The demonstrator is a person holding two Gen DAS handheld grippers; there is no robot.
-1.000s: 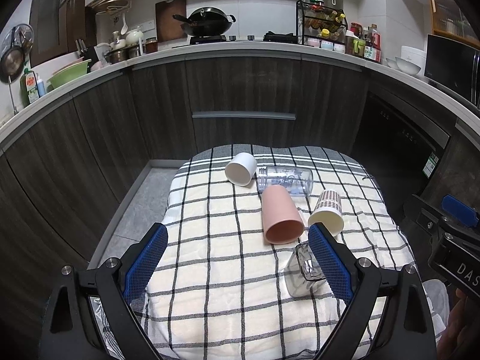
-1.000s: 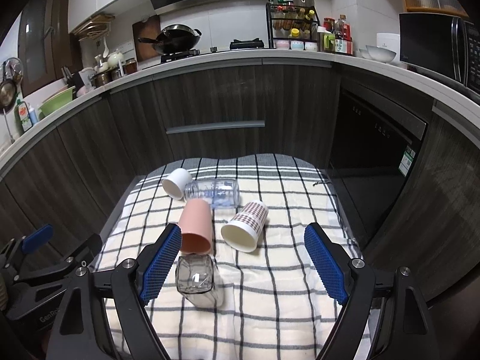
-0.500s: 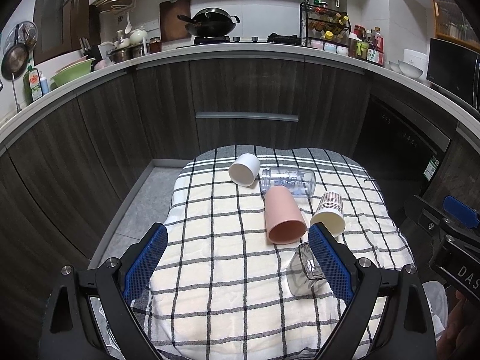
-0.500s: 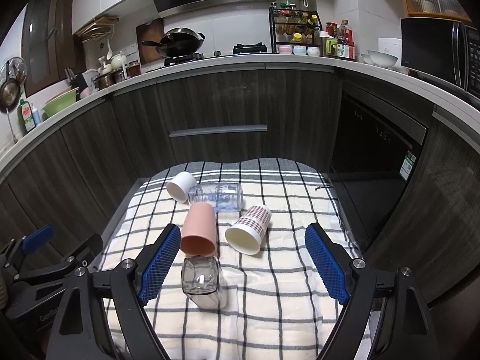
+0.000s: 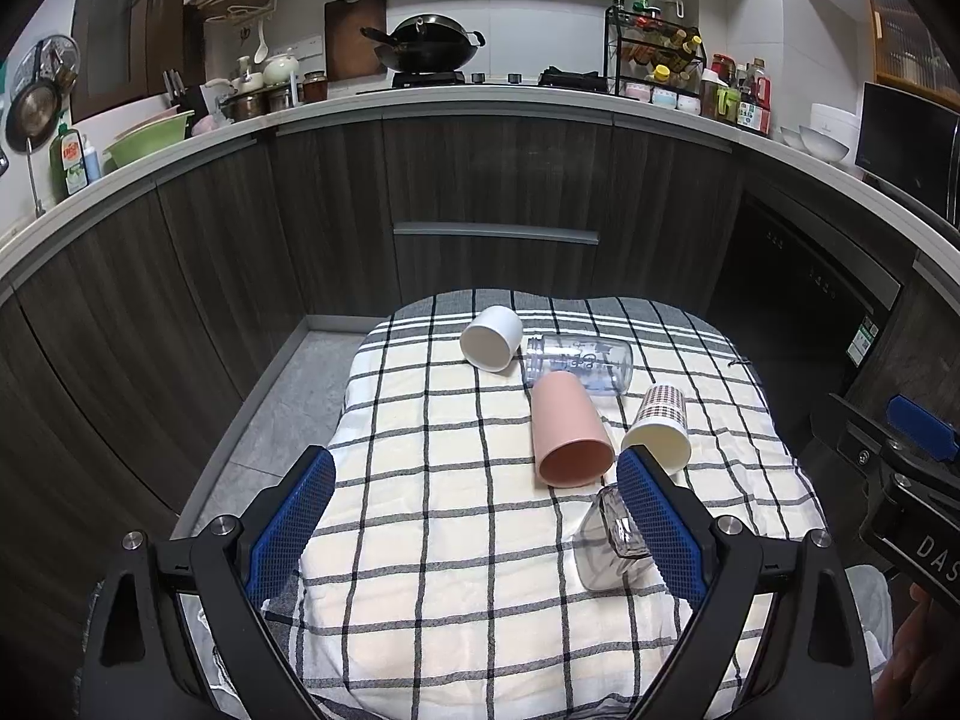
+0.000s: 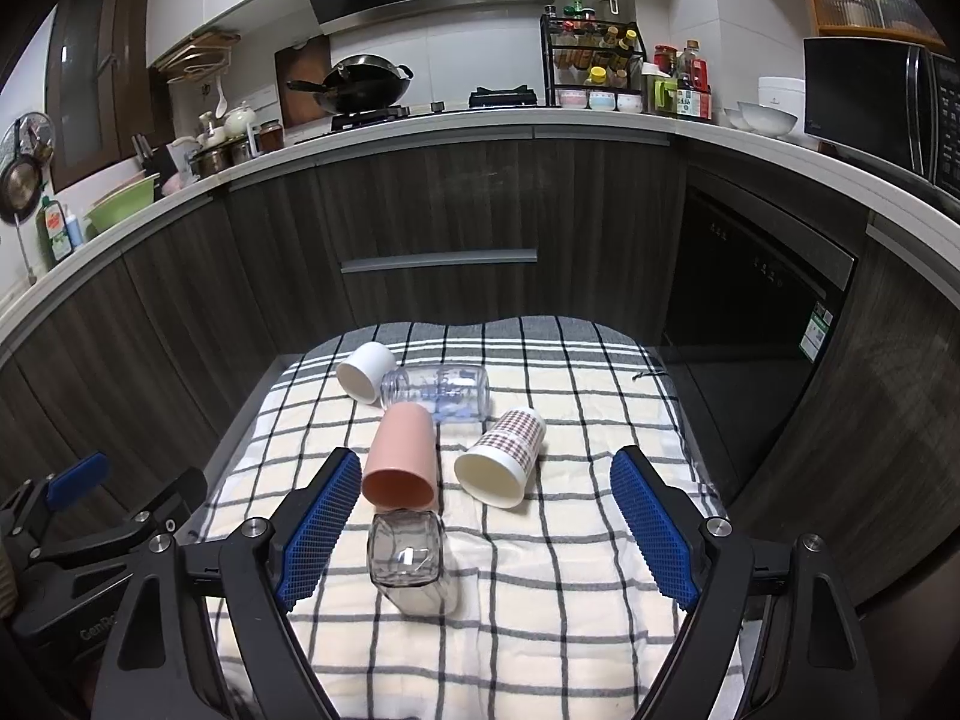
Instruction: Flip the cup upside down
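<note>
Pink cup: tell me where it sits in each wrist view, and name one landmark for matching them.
Left wrist view: the pink cup lies on its side right of centre, mouth toward the camera, just left of the left tool's right finger.
Right wrist view: the pink cup lies left of centre, beside the right tool's left finger.
Shared landmark: the clear bottle lying just behind it.
</note>
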